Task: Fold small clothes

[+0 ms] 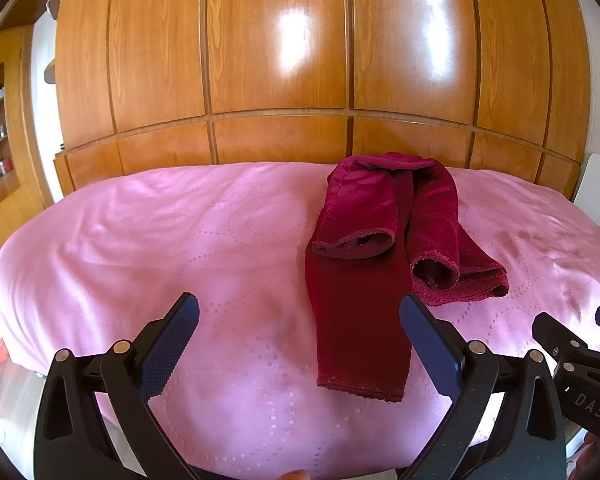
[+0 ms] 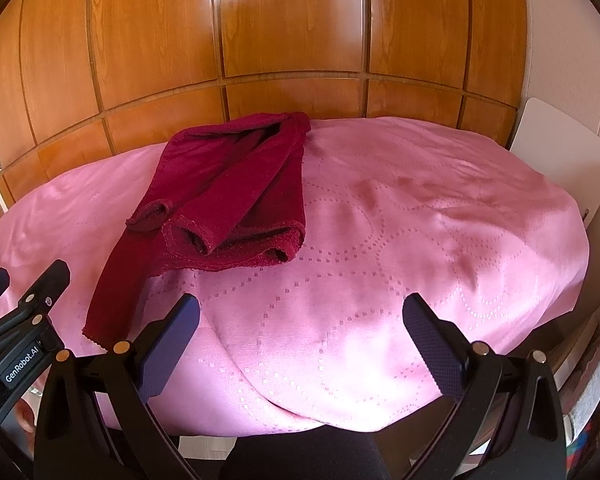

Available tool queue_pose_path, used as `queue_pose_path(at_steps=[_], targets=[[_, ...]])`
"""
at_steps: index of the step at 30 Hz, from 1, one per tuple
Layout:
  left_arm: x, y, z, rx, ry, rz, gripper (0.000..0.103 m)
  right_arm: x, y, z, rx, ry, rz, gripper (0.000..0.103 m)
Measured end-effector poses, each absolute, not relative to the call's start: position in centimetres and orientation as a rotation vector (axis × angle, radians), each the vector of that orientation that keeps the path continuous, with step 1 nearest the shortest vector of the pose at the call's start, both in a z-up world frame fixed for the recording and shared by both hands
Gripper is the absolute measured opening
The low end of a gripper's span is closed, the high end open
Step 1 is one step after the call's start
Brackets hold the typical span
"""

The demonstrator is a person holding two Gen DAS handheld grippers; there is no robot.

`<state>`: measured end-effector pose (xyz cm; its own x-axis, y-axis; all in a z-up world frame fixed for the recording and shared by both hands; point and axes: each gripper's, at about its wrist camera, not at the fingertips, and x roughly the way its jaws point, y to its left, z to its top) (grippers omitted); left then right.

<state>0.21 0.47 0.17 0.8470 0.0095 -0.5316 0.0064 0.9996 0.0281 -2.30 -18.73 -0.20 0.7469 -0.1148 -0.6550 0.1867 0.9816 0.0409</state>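
Glossy wooden wardrobe panels [image 1: 284,60] back a pink satin cloth [image 1: 140,240] (dotted rings woven in). Dark red velvety trousers [image 1: 360,280] lie on it, partly folded. Left gripper [image 1: 300,340] and right gripper [image 2: 300,340] hover wide apart, empty.

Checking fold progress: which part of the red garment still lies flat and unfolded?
The long leg reaching toward the left gripper; the other parts lie doubled back farther away, cuffs gaping open.
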Motion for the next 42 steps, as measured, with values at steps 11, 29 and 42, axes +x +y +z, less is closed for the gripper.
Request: queue_pose_path(at_steps=[11, 29, 42], targets=[[0.3, 0.5, 0.0, 0.024, 0.566, 0.004, 0.1, -2.1, -19.2, -0.5, 0.126, 0.726, -0.175, 0.101], [1.6, 1.9, -1.4, -0.022, 0.637, 0.018, 0.1, -1.3, -20.5, -1.8, 0.192, 0.781, -0.141, 0.101], [4.0, 2.4, -2.6, -0.017, 0.715, -0.061, 0.1, 1.1, -21.5, -2.7, 0.278, 0.876, 0.021, 0.101]])
